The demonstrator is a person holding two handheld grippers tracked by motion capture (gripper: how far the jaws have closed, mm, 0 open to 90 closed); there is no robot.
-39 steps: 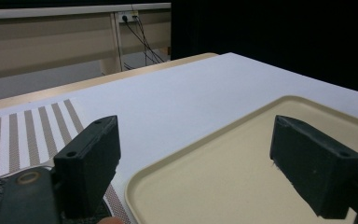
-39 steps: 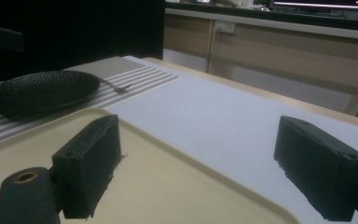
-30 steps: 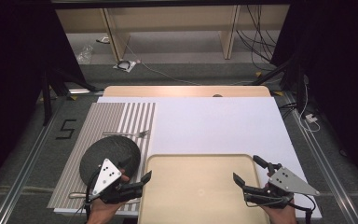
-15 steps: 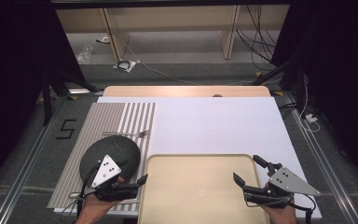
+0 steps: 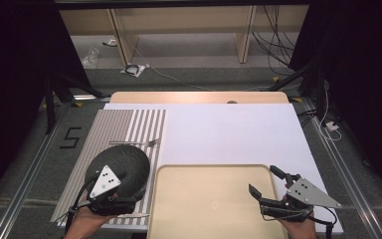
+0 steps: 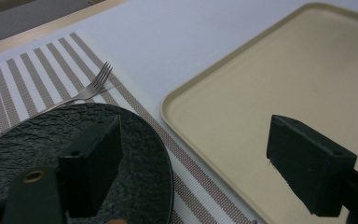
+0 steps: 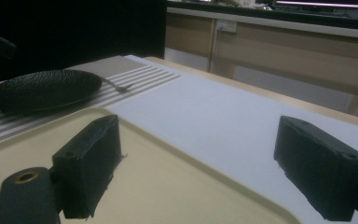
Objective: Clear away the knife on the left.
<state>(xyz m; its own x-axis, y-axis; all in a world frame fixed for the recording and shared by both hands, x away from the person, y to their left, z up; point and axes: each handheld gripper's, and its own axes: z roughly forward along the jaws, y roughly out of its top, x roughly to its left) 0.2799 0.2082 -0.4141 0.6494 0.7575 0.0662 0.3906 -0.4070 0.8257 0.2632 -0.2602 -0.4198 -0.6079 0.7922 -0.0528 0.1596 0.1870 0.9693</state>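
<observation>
Left tongs (image 5: 129, 191) hang over the near right part of the plate (image 5: 122, 164), jaws wide apart, nothing clamped. In the left gripper view one jaw sits above the plate's dark rough face and the other out over the tray (image 6: 279, 93), so the rim lies in the gap; looks like a line-up for a rim grab, though whether a jaw touches the plate I cannot tell.

The plate lies flat on the striped mat (image 5: 124, 127) at the desk's (image 5: 229, 129) left, just beside the tray's left edge. The fork (image 5: 137, 143) lies on the mat at the plate's far side, tines pointing right; its handle runs to the plate's edge in the left gripper view, under it or against it, unclear. Probably laid out as a place setting, with the tray parked next to it as the likely drop spot.

Right tongs (image 5: 268, 186) hover at the tray's near right corner, jaws also spread and empty. In the right gripper view one jaw is above the tray, the other above the white desk, straddling the rim. My read: it waits there to steady or take the tray edge while the left side handles the plate.

The tray is bare. A rim grip on a flat plate is thin, so slipping is a risk, and the fork may get dragged.
</observation>
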